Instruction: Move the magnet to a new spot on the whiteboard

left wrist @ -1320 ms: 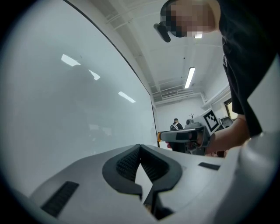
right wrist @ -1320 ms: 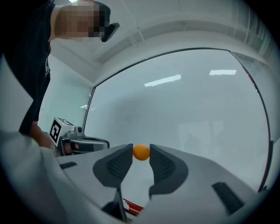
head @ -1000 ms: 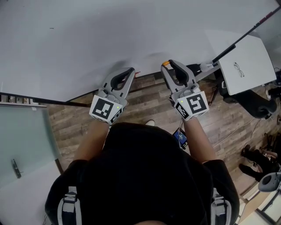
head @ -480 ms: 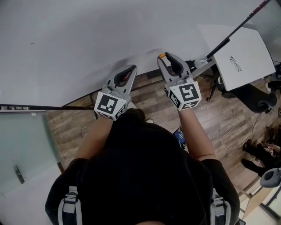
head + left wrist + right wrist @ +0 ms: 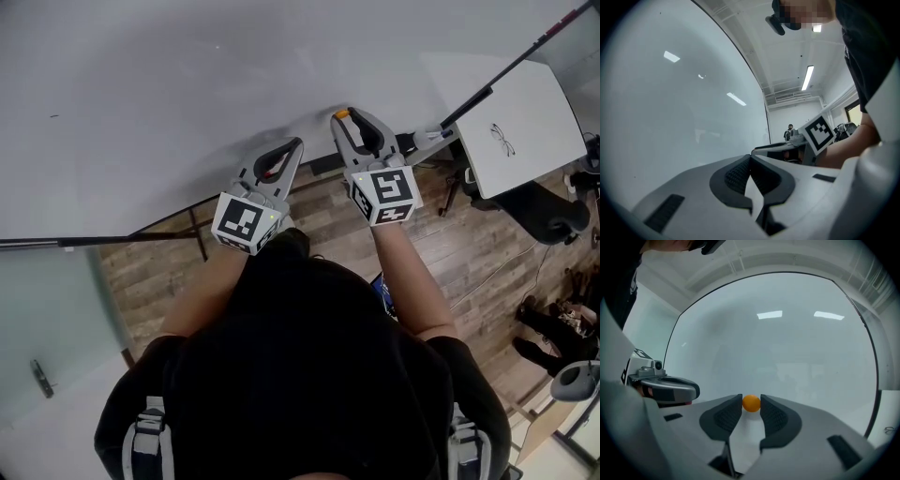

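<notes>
The whiteboard fills the top of the head view and the background of both gripper views. A small orange round magnet sits pinched between the tips of my right gripper, which is shut on it. In the head view the magnet shows at that gripper's tip, close to the board's lower part. My left gripper hovers beside it to the left, also pointing at the board. Its jaw tips meet with nothing between them.
Below the board lies a wooden floor with the board's dark stand leg. A white tabletop and a black chair stand at the right. A glass panel is at the left.
Both grippers have moved up the picture, closer to the whiteboard. The orange magnet has stayed in the right gripper's tips throughout.
</notes>
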The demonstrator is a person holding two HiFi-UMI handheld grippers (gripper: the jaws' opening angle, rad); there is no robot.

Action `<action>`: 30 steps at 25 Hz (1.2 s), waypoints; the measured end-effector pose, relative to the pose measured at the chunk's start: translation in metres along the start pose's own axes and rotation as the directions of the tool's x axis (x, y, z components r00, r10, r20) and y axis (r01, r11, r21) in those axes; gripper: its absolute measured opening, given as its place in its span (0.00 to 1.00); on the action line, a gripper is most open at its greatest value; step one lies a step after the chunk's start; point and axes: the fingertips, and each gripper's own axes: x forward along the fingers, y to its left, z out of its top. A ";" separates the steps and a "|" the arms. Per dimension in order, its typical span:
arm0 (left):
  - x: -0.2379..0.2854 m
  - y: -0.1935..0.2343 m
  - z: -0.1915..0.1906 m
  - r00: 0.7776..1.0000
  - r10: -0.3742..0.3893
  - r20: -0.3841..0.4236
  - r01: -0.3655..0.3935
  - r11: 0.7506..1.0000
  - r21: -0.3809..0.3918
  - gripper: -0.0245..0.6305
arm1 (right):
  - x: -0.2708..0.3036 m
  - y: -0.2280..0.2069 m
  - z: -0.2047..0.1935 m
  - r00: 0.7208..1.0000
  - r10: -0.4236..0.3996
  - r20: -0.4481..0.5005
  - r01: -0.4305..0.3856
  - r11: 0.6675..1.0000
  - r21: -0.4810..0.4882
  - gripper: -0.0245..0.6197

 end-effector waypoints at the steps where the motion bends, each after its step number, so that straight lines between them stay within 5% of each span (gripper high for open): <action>1: 0.001 0.000 -0.001 1.000 -0.005 -0.003 0.005 1.000 -0.002 0.04 | 0.002 -0.002 -0.001 1.000 -0.012 -0.004 0.012 1.000 0.005 0.22; 16: 0.022 0.004 -0.004 0.998 -0.057 -0.005 0.057 0.998 -0.027 0.04 | 0.020 -0.024 -0.009 0.994 -0.101 -0.036 0.101 0.995 0.025 0.22; 30: 0.030 0.010 0.001 0.999 -0.049 0.004 0.049 0.999 -0.022 0.04 | 0.008 -0.028 -0.003 0.998 -0.063 0.000 0.063 0.997 0.034 0.28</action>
